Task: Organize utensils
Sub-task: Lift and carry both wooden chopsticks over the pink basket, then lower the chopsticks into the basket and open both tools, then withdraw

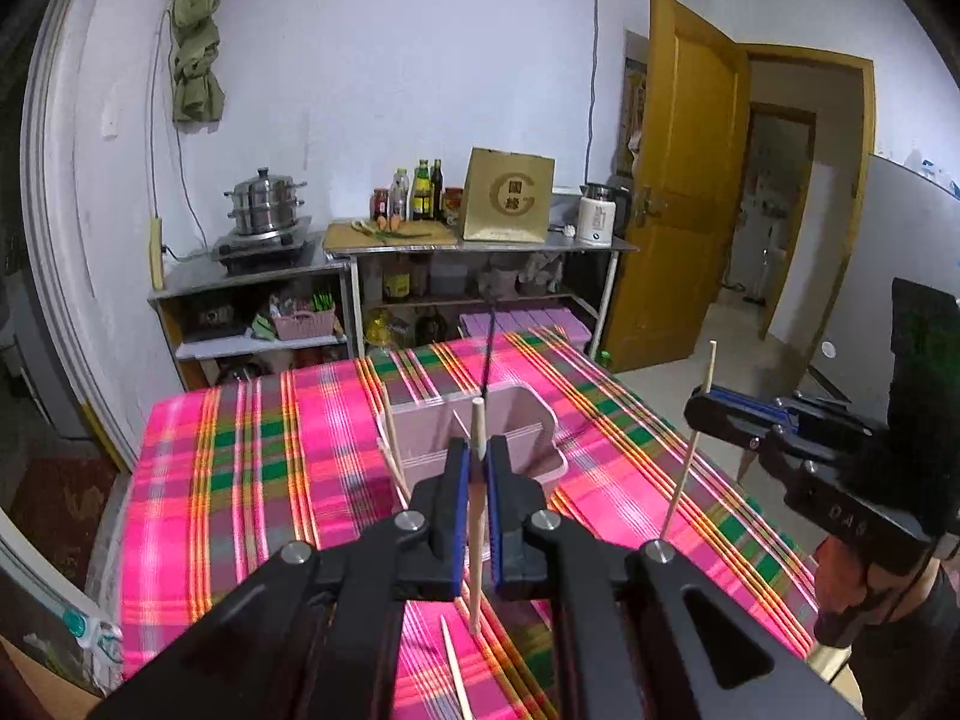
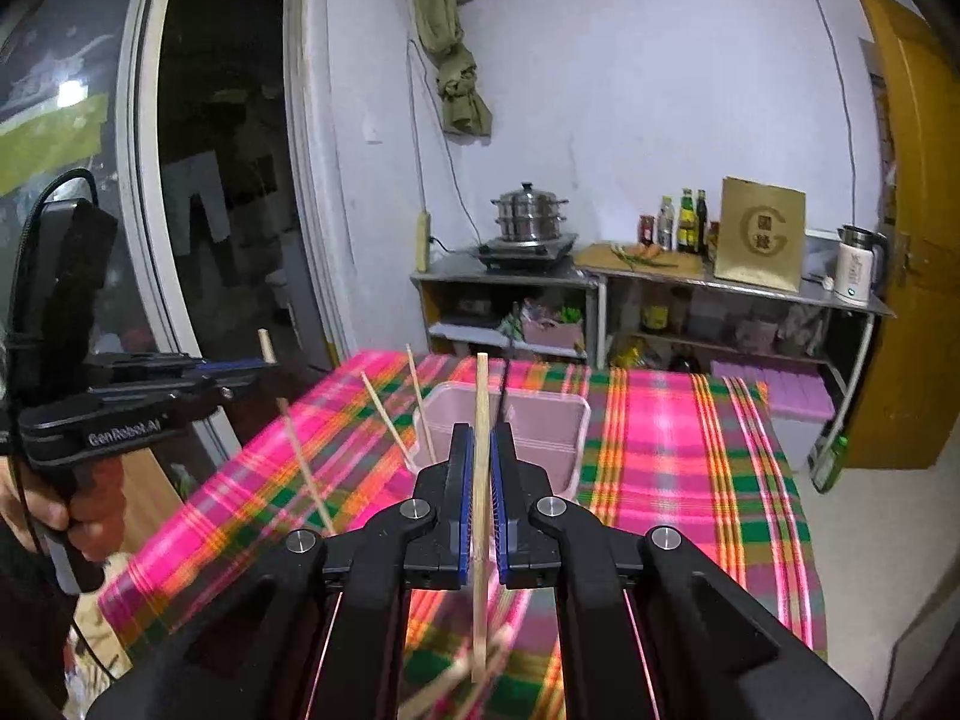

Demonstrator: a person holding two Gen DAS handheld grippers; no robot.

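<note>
Blue-padded left tongs [image 1: 478, 468] are clamped narrow on a pale wooden chopstick [image 1: 477, 516], which stands nearly upright between the pads, its blunt top poking above them and its thinner end reaching down toward the pink plaid cloth [image 1: 240, 450] on the counter. Right tongs [image 2: 480, 468] pinch a second wooden chopstick [image 2: 481, 480] the same way, upright and slim, its lower end blurred. Just beyond both pairs of tongs a pink plastic bin [image 2: 540, 420] with an inner divider sits on the cloth, with two more wooden sticks [image 2: 393, 420] leaning out of its left side and a dark stick [image 1: 487, 354] rising from its far edge. Another loose chopstick [image 1: 453, 666] shows low near the left tongs, over the cloth.
</note>
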